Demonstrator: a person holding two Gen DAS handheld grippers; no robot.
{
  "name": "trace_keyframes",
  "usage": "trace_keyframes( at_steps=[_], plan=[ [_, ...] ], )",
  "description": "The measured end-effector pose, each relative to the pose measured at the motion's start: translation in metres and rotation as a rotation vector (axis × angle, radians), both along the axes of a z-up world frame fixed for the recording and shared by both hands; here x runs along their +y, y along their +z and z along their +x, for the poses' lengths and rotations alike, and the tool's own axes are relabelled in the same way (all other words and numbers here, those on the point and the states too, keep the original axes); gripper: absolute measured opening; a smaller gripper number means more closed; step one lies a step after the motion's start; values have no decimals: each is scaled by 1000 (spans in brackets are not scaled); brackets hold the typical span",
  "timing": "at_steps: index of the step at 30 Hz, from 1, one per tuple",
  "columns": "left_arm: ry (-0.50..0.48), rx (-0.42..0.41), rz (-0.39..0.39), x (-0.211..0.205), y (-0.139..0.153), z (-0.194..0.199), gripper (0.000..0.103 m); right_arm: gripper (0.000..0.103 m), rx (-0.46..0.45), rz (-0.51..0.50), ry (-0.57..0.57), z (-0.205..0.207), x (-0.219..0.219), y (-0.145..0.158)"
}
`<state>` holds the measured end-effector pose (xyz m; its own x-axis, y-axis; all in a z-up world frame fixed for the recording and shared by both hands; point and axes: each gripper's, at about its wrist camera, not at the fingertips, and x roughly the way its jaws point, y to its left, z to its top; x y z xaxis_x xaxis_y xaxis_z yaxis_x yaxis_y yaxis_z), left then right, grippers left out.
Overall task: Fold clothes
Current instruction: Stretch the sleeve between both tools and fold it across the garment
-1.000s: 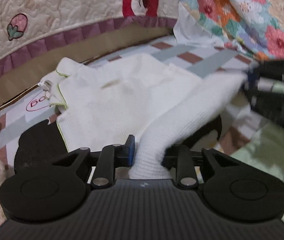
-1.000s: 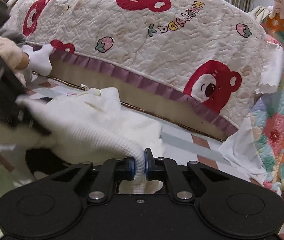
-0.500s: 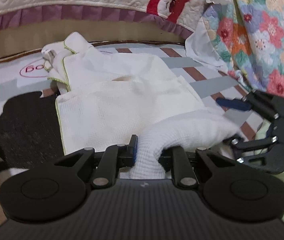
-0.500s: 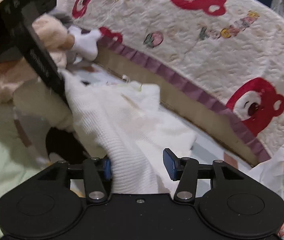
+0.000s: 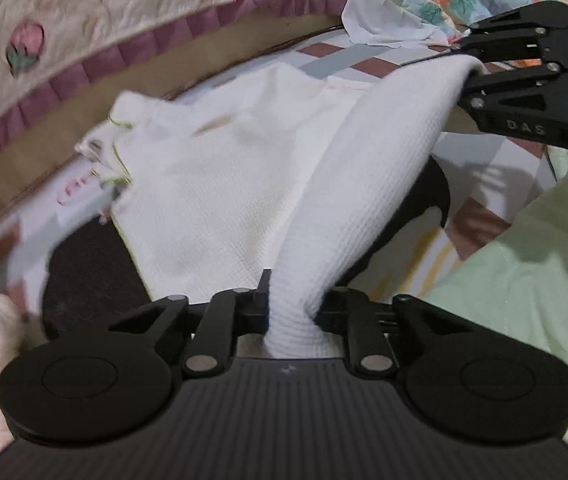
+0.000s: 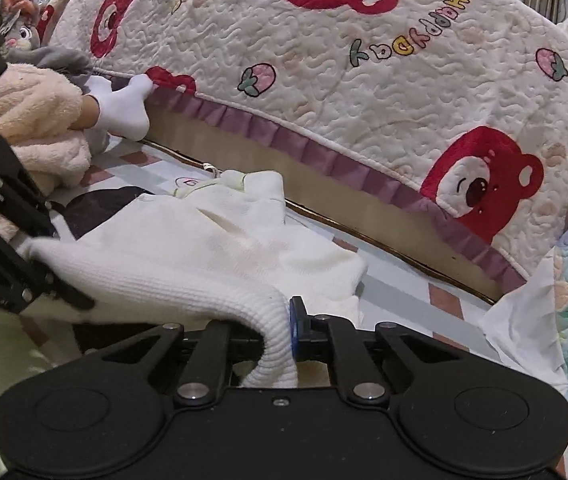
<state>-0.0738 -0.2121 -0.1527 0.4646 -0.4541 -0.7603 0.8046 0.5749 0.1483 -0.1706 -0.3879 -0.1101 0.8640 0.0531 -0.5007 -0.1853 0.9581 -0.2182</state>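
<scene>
The white waffle-knit garment (image 5: 220, 184) lies spread on a checked play mat (image 5: 348, 58) beside the bed, whose quilted cream cover with red bears (image 6: 364, 80) hangs over the edge. One ribbed strip of the garment is lifted off the mat and stretched between the two tools. The left hand-held gripper (image 5: 292, 308) is clenched on one end of that strip; its right finger is mostly covered by the cloth. The right hand-held gripper (image 6: 280, 330) pinches the other end, and the cloth hides its left pad, so only the blue right pad shows. In the left wrist view motion blur smears the garment's collar end and the pink print on the mat, which cannot be read. A dark patch on the mat is partly covered by the garment. A pale green cloth (image 5: 524, 264) is cut off at the frame edge.
</scene>
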Motion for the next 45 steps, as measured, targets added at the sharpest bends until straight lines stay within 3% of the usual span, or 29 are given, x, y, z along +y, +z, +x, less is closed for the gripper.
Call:
trace_keyframes(
  at_steps=[4,9,11,14,18,21,23,25,29,34,38,42,45],
  plan=[
    [-61,-43,-10,13,44,-23,11,9,7,34,22,-26,7,16],
    [-266,-69,64,49,90,-90,12,8,32,102,58,-67,18,35],
    [-312,-24,86,58,88,-114,13,8,104,91,89,-91,27,33],
    [-326,47,135,63,62,-129,15,8,217,105,113,-116,33,18],
    [-334,42,129,57,57,-126,16,8,220,79,103,-113,31,9],
    [-324,10,80,58,74,-108,16,8,175,110,89,-83,21,24],
    [-281,26,41,56,85,-78,17,8,145,130,81,-63,14,35],
    [-228,53,10,53,91,-46,17,9,169,171,68,-31,10,36],
    [-88,135,-27,36,75,31,17,11,239,222,28,40,-1,25],
    [-9,104,-20,13,46,88,16,10,311,242,-40,112,-15,6],
    [39,127,-44,3,30,127,16,10,369,266,-97,164,-32,-10],
    [93,211,-112,6,16,153,17,10,428,298,-121,192,-43,-27],
    [151,289,-167,19,14,161,26,11,461,312,-109,199,-42,-38]
  ],
)
